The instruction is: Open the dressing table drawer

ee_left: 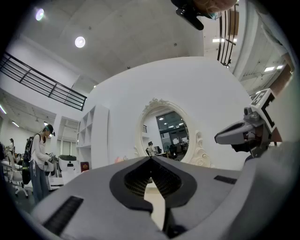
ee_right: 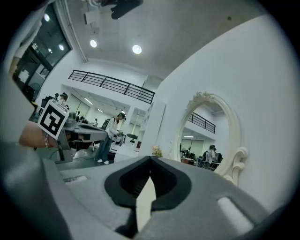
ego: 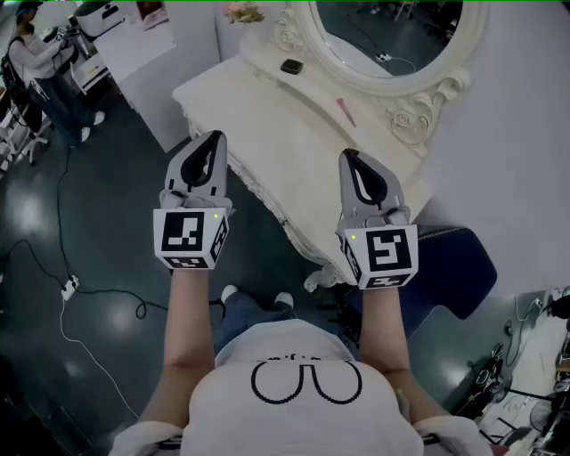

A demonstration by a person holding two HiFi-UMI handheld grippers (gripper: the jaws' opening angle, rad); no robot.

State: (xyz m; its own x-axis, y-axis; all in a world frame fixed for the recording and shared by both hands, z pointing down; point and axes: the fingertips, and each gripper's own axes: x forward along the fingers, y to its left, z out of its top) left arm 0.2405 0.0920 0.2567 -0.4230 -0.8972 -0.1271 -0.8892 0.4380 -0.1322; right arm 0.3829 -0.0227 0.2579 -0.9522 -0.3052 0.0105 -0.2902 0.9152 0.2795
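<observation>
The cream dressing table (ego: pixel 267 116) with its oval mirror (ego: pixel 392 27) stands ahead of me. Its carved front edge (ego: pixel 260 194) runs between my two grippers; no drawer front or handle shows from above. My left gripper (ego: pixel 212 138) is shut and empty, its tip over the table's left front corner. My right gripper (ego: pixel 347 156) is also shut and empty, its tip over the table's right front part. In the left gripper view the jaws (ee_left: pixel 151 158) meet in front of the mirror (ee_left: pixel 168 136). The right gripper view shows closed jaws (ee_right: pixel 150 158) beside the mirror (ee_right: pixel 206 136).
On the tabletop lie a small black object (ego: pixel 291 66), a pink stick (ego: pixel 346 111) and flowers (ego: pixel 242 12). A dark blue seat (ego: pixel 445 267) stands at the right. A person (ego: pixel 36 62) stands far left by a white cabinet (ego: pixel 151 44). A cable (ego: pixel 71 285) crosses the floor.
</observation>
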